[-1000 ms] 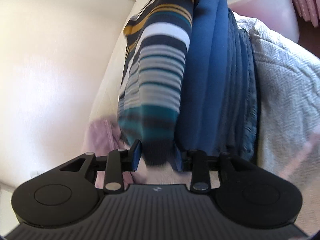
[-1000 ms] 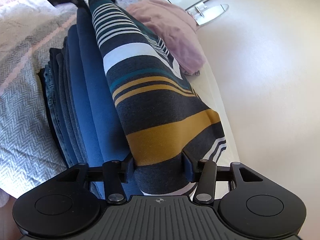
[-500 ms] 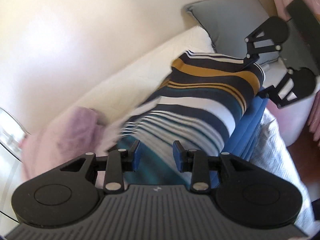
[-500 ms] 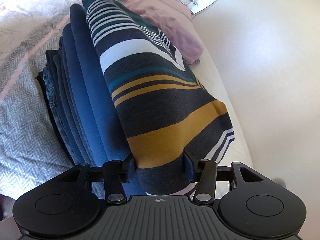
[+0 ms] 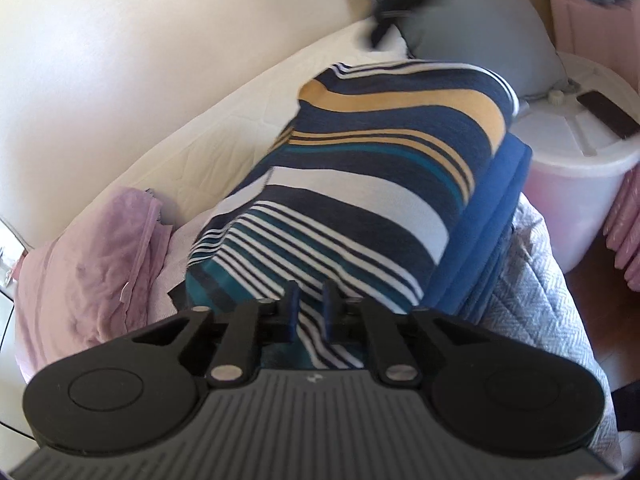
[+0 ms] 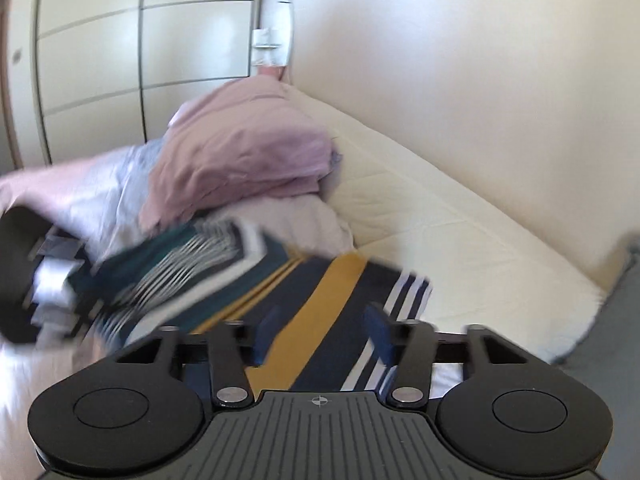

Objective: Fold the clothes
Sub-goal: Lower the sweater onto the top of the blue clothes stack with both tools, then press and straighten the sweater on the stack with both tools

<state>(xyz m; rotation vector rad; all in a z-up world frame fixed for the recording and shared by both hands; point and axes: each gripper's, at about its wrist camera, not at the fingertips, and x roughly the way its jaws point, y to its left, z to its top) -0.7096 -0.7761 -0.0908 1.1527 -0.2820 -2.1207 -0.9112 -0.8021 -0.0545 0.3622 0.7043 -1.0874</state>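
Note:
A folded striped garment (image 5: 360, 184), navy with white, teal and mustard bands, lies on top of a stack of folded blue clothes (image 5: 496, 216) on the bed. My left gripper (image 5: 308, 308) hovers just above its near end with the jaws narrowed to a small gap and nothing between them. My right gripper (image 6: 320, 332) is open and empty above the mustard-striped end of the same garment (image 6: 320, 308). The right view is motion-blurred.
A crumpled pink garment (image 5: 92, 264) lies beside the stack, also in the right wrist view (image 6: 240, 152). A cream mattress edge (image 6: 460, 232) runs along the wall. A grey pillow (image 5: 472, 28) and a white tub (image 5: 576, 148) sit beyond the stack. A grey herringbone blanket (image 5: 532, 308) covers the bed.
Both grippers have let go of the striped garment, which now rests on the blue stack. The left jaws have narrowed. The right gripper has pulled back and swung upward.

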